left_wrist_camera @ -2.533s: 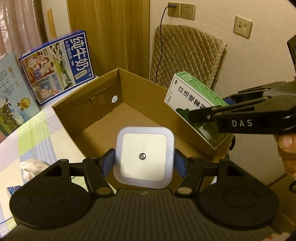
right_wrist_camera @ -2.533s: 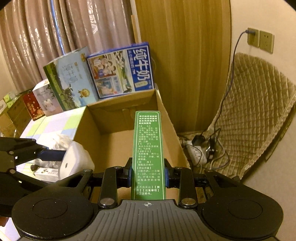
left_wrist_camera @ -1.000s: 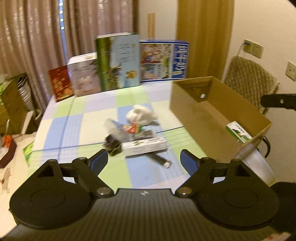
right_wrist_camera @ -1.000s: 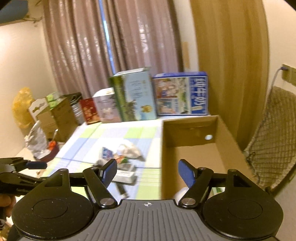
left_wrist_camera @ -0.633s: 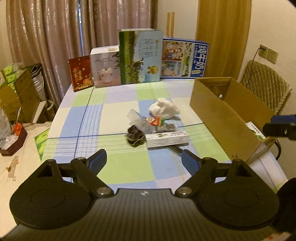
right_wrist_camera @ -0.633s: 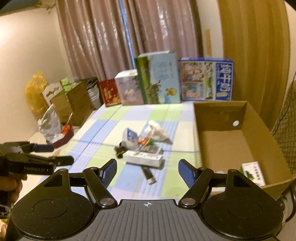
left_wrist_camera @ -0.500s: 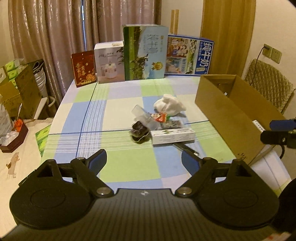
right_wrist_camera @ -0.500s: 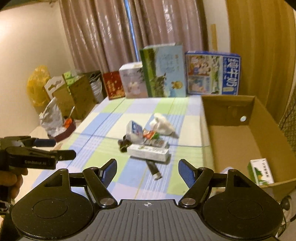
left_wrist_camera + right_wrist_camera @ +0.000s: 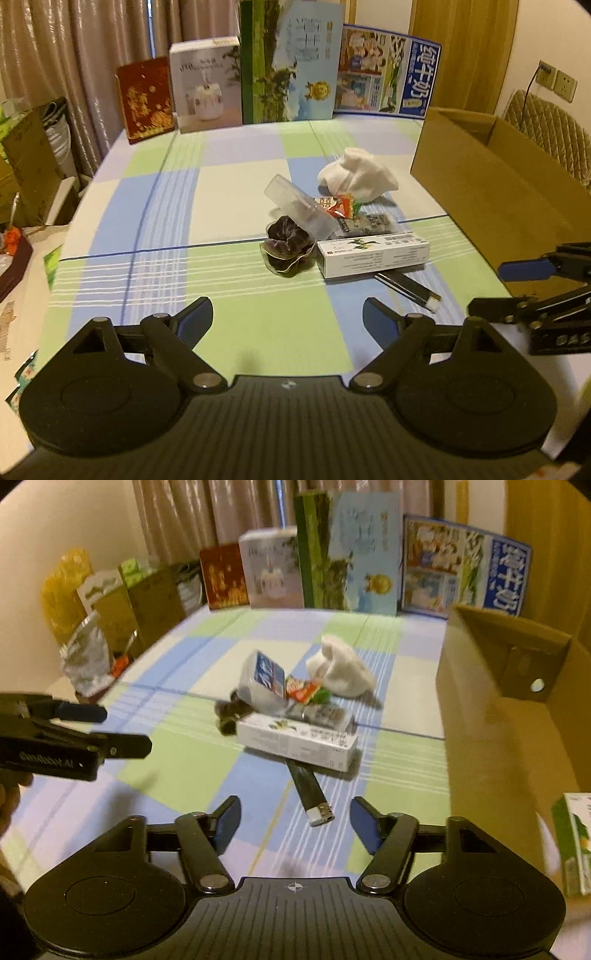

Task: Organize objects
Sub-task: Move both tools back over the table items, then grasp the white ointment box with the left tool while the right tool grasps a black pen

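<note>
Bare checked bench (image 9: pixel 155 206) lay open between both grippers and the central clutter; the cardboard box (image 9: pixel 491 192) stood at its right edge. The left gripper (image 9: pixel 287 320) and the right gripper (image 9: pixel 294 820) had jaws spread wide, empty.

curtains (image 9: pixel 74 48): hang behind the bench
display boxes (image 9: pixel 288 62): four upright in a row at the far edge
chair (image 9: pixel 546 125): quilted, at the wall
wall sockets (image 9: pixel 557 79): above the chair
</note>
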Demonstrator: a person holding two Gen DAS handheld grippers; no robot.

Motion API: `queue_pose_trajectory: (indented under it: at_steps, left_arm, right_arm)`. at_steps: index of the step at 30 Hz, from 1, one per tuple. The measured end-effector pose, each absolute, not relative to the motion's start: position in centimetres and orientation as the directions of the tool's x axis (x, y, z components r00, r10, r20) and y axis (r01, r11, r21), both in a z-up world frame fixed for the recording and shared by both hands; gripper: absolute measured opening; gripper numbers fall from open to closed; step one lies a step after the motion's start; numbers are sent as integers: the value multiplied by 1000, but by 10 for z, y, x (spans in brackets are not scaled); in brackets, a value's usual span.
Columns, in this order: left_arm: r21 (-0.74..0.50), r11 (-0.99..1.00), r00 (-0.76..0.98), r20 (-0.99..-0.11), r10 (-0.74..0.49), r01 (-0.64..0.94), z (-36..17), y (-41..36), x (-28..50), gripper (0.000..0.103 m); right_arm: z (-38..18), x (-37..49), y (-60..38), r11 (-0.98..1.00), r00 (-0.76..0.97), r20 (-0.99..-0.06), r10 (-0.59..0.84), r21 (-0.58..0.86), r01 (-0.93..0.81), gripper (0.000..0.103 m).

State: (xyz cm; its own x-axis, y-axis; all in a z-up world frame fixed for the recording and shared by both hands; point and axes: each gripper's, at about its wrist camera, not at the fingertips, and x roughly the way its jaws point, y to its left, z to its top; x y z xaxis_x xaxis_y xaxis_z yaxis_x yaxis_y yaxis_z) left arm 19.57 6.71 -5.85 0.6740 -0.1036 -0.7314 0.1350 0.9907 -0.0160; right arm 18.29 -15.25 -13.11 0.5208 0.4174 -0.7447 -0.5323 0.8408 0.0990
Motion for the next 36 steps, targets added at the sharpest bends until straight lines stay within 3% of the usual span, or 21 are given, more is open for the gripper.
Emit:
queue_pose_trajectory:
  at_steps: [10, 15, 26, 36]
  left_arm:
    - [5, 982, 632, -766, -119, 190, -106, 63, 245, 85]
    - [64, 975, 633, -769, -88, 214, -114, 56, 254, 86]
    - [53, 971, 614, -782, -104, 232, -120, 50, 256, 86]
    - [29, 971, 615, -778, -127, 238, -120, 48, 257, 86]
  right_arm:
    - [-181, 235, -133, 819, 489, -788, 374, 34, -573, 32]
    - [-186, 241, -127, 805, 469, -796, 382, 38, -591, 30]
    - [-186, 234, -126, 817, 451, -816, 363, 46, -575, 19]
    - [-181, 225, -156, 897, 531, -821, 210, -54, -439, 19]
